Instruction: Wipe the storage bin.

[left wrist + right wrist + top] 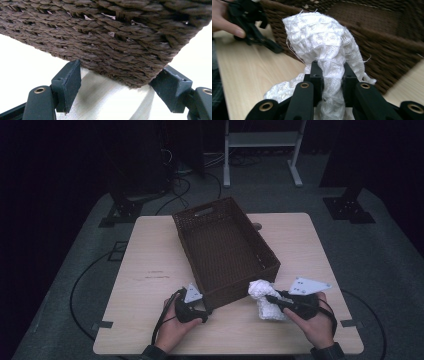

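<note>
- The right gripper (272,299) was clamped on a white cloth (264,300), its jaws pinched tight on a bunched fold
- In the right gripper view the cloth (322,45) rose from between the jaws in a knobbly, woven heap, with loose threads at its edges and a tail trailing down onto the table (257,72)
- The cloth sat at the near right corner of the basket (225,247), just outside its wall, partly off the table and partly draped down to it
- The basket was dark brown wicker, rectangular, set at a slant in the middle of the table (150,250), with nothing visible inside it
- The left gripper (206,309) was at the basket's near left corner, jaws set wide
- In the left gripper view the basket's corner (112,45) lay between the two jaws; the right one touched the weave, while the left one stood just beside it, and I could not tell whether it pressed
- The left hand (175,327) and right hand (315,325) came in from the near edge of the table
- In the right gripper view the left gripper (252,22) appeared far off at upper left, against the basket (387,37)
</note>
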Demonstrator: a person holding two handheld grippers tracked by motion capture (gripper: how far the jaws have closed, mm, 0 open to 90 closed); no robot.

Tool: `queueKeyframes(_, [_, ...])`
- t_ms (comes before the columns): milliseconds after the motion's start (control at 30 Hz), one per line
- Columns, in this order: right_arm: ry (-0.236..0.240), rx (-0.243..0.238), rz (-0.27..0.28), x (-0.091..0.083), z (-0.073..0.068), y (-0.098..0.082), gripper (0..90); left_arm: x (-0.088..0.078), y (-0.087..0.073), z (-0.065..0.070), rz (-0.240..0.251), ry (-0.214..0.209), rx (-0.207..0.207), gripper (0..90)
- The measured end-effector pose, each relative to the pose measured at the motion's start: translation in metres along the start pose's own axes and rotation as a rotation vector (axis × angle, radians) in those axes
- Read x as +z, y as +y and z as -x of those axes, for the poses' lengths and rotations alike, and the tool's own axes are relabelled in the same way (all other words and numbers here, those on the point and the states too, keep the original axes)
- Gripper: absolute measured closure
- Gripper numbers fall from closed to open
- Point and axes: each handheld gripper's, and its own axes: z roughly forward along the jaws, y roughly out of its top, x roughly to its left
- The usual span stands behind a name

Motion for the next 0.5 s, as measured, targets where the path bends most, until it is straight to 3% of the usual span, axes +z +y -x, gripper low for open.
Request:
queueKeyframes(300, [-0.119,0.057,-0.029,-0.022,0.022,-0.028,76.0,0.0,0.0,0.0,0.001,-0.003,0.0,25.3])
queueKeyframes(500, [-0.139,0.067,-0.051,-0.02,0.028,-0.036,76.0,-0.003,0.0,-0.004,-0.002,-0.027,-0.009,27.0])
